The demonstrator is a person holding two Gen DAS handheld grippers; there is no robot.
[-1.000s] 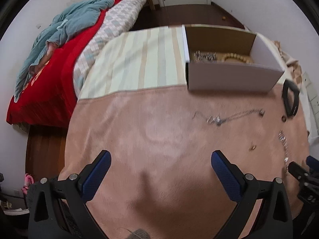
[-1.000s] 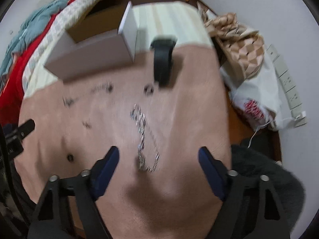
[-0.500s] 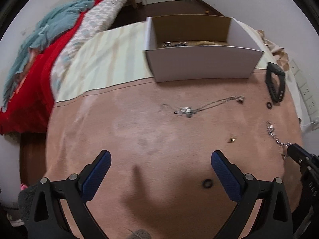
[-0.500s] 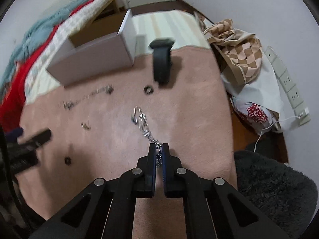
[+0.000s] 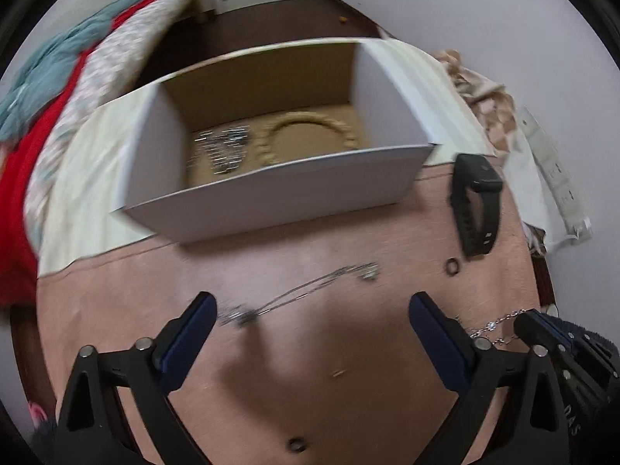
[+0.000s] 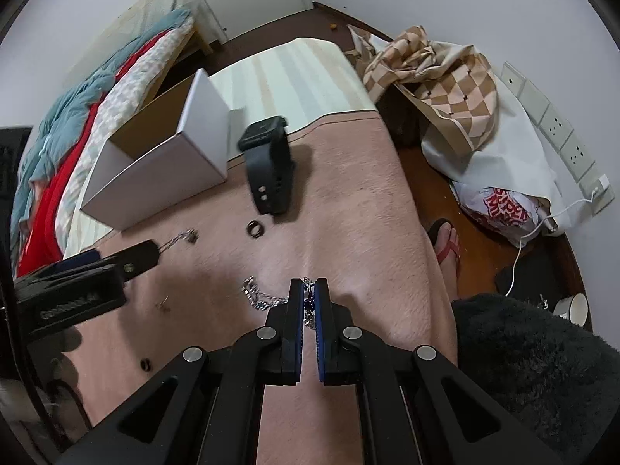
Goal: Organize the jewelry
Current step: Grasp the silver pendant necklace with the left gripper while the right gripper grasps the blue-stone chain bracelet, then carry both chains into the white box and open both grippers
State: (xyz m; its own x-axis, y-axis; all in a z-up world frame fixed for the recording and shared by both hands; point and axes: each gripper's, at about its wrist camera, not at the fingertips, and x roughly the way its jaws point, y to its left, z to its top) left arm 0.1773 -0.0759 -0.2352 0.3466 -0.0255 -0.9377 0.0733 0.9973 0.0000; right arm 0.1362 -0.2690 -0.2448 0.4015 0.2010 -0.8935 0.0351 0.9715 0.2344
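Note:
My right gripper (image 6: pixel 309 290) is shut on a silver chain bracelet (image 6: pixel 259 297) and holds it just above the pink cloth; the chain (image 5: pixel 494 322) trails from it in the left wrist view. My left gripper (image 5: pixel 312 319) is open and empty, hovering over a thin silver necklace (image 5: pixel 306 290) on the cloth. A white open box (image 5: pixel 279 193) behind it holds a beaded bracelet (image 5: pixel 310 133) and a silver chain (image 5: pixel 223 147). A black watch (image 6: pixel 269 166) and a dark ring (image 6: pixel 254 228) lie near the box (image 6: pixel 155 170).
A small ring (image 5: pixel 295 444) and an earring (image 5: pixel 339 373) lie on the pink cloth (image 5: pixel 348 240) near me. A bed with red and teal bedding (image 6: pixel 58 135) stands at left. Bags (image 6: pixel 445 89), wall sockets and a foot in a sandal (image 6: pixel 447 244) are at right.
My right gripper has shut on the chain bracelet and lifted it. My left gripper has moved forward towards the box and over the thin necklace, staying open.

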